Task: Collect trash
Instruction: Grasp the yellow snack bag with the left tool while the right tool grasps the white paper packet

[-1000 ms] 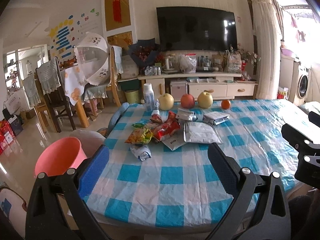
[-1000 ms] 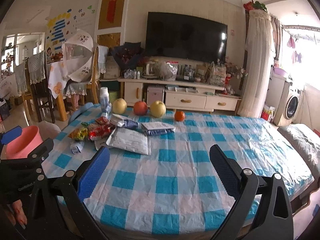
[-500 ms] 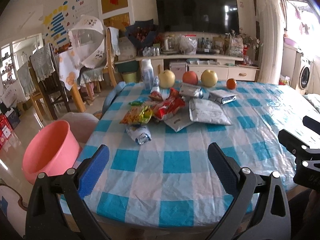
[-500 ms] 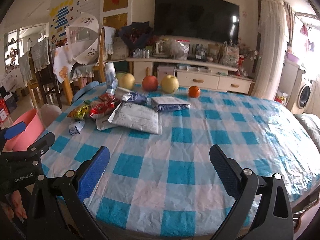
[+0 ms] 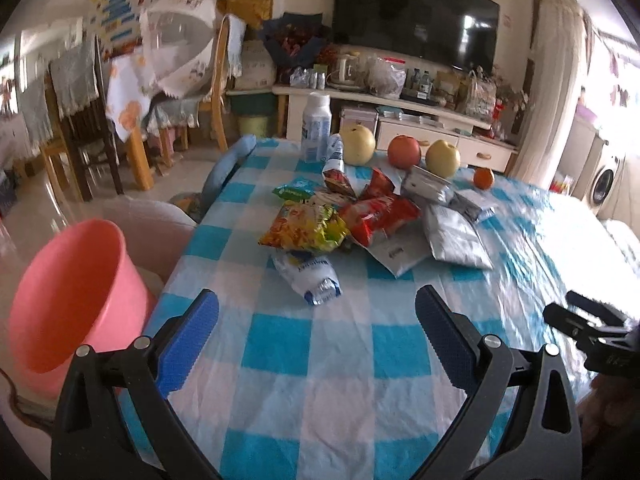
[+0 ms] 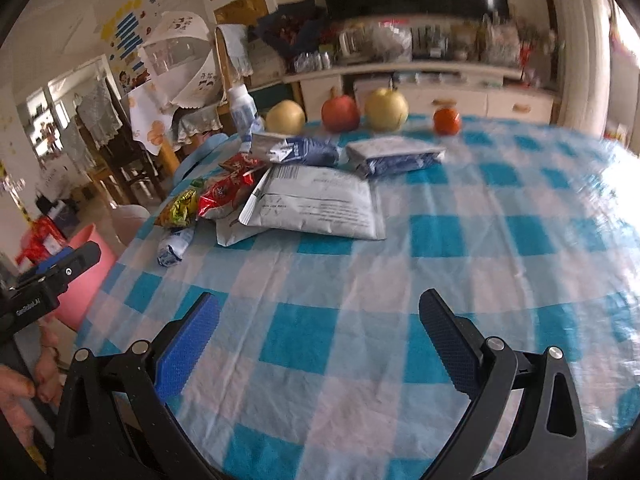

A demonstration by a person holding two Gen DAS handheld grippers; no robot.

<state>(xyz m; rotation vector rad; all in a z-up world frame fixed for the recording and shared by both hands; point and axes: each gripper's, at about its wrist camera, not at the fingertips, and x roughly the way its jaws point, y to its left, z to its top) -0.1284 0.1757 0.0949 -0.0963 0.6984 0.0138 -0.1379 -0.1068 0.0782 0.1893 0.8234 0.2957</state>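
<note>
Trash lies in a pile on the blue-checked table (image 5: 340, 360): a crumpled white-blue wrapper (image 5: 308, 276), a yellow snack bag (image 5: 304, 230), a red snack bag (image 5: 380, 212) and grey mailer bags (image 5: 452, 236). In the right wrist view the big grey mailer (image 6: 316, 204) lies ahead, with the white-blue wrapper (image 6: 174, 246) to the left. A pink bin (image 5: 64, 300) stands off the table's left edge. My left gripper (image 5: 316, 320) is open and empty, just short of the wrapper. My right gripper (image 6: 320, 320) is open and empty over bare cloth.
Two pears, a red apple (image 5: 404, 151) and an orange (image 5: 483, 178) line the table's far edge beside a white bottle (image 5: 316, 128). Chairs and a covered dining table (image 5: 132, 92) stand to the left; a TV cabinet (image 5: 400, 116) is behind.
Both grippers have moved forward and lower toward the trash pile, so the pile looks larger. Both stay open and empty.
</note>
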